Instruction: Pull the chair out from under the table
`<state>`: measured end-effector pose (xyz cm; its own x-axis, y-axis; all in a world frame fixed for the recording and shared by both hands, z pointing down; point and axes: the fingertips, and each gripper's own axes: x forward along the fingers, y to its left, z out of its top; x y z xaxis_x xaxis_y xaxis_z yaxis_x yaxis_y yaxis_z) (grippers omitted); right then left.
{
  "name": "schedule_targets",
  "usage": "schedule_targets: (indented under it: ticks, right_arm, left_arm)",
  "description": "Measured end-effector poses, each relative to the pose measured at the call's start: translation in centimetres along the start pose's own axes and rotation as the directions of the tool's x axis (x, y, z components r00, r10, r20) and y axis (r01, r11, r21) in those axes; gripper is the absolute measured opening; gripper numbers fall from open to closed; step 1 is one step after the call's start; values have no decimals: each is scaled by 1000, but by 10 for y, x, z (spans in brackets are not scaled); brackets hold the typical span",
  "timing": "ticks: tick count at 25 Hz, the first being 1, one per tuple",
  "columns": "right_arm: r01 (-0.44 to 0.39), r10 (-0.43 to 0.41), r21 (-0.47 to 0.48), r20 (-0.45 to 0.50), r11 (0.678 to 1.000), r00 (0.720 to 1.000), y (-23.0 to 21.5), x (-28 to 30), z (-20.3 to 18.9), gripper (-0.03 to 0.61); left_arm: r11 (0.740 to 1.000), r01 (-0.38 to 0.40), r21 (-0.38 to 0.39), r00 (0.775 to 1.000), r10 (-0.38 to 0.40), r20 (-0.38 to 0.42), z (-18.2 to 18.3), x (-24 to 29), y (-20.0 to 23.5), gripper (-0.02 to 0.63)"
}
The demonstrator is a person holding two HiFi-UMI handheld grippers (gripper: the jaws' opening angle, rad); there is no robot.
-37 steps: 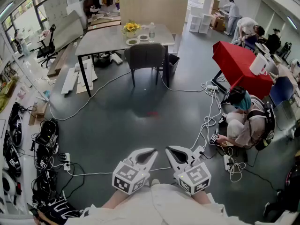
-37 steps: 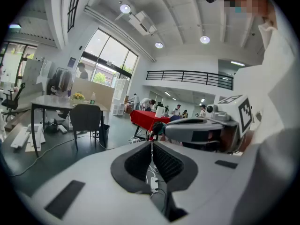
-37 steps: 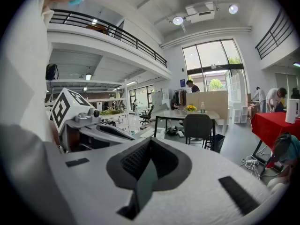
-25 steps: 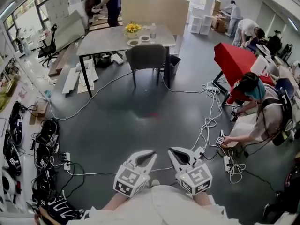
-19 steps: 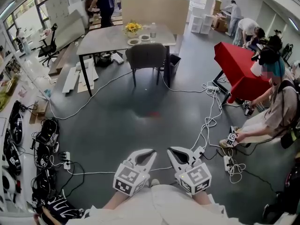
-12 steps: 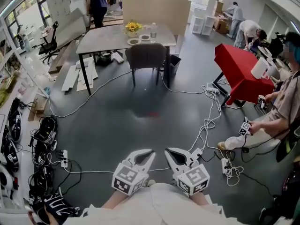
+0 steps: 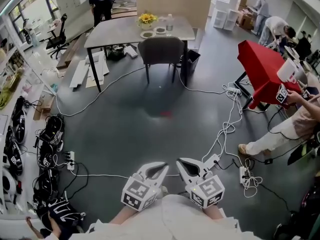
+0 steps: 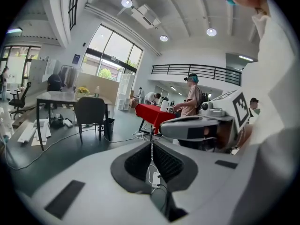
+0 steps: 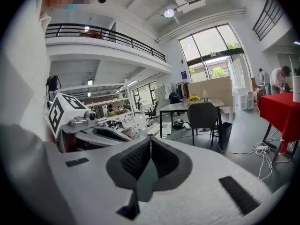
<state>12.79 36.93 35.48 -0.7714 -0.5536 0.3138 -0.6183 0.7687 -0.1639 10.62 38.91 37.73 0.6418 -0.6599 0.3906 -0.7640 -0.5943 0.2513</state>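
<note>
Tucked under the near edge of the grey table, far across the floor: dark chair. Yellow flowers on the tabletop behind it. White cables strewn between. Well apart from the chair, side by side: left gripper and right gripper, jaws pressed together, nothing held.

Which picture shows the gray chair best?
The head view: the chair is biggest there, its back and legs clear, tucked in at the table. The left gripper view and the right gripper view each show it small and far off.
</note>
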Motion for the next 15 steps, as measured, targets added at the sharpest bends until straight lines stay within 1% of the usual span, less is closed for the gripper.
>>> schedule_targets:
  ticks: [4, 7, 10, 13, 15]
  right_arm:
    - [2, -2, -16, -27, 1000, 1000, -20, 23, 3, 3]
    - [9, -9, -7, -25, 1000, 1000, -38, 48, 10, 3]
    - [10, -10, -2, -18, 1000, 1000, -61, 84, 22, 3]
    - [25, -25, -18, -11, 1000, 1000, -91, 128, 46, 3]
    - [36, -37, -34, -8, 999, 999, -110, 156, 66, 3]
  left_arm:
    - [1000, -5, -17, 1000, 5, -1, 6, 21, 26, 21]
    - [1000, 9, -1, 1000, -9, -5, 19, 42, 54, 21]
    - [1000, 3, 31, 1000, -4, 9, 43, 60, 98, 21]
    - [999, -8, 38, 1000, 7, 19, 72, 78, 152, 21]
    - [999, 2, 41, 1000, -3, 21, 90, 90, 181, 21]
